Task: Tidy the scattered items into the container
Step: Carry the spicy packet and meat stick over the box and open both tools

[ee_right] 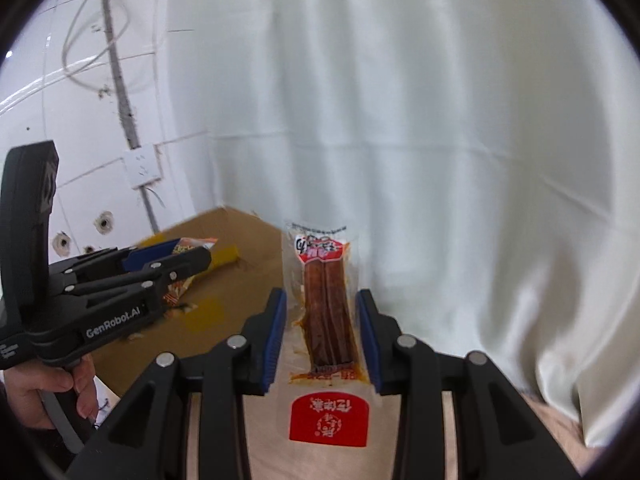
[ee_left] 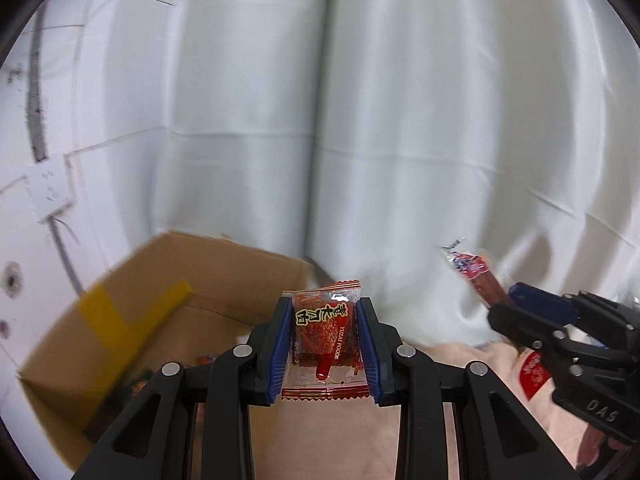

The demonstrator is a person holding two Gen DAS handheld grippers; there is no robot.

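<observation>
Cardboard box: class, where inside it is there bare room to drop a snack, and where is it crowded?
The box floor is bare along the far wall, beside the yellow tape. The near corner, by the left gripper, already holds wrappers. The left gripper with its red packet hangs over the near rim.

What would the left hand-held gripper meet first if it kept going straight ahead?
Probably the white curtain behind; the cardboard box sits left of the left hand-held gripper line, though depth is unclear.

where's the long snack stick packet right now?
In the right tongs, the long snack stick packet is held upright above the beige cloth, right of the cardboard box, white curtain behind.
</observation>
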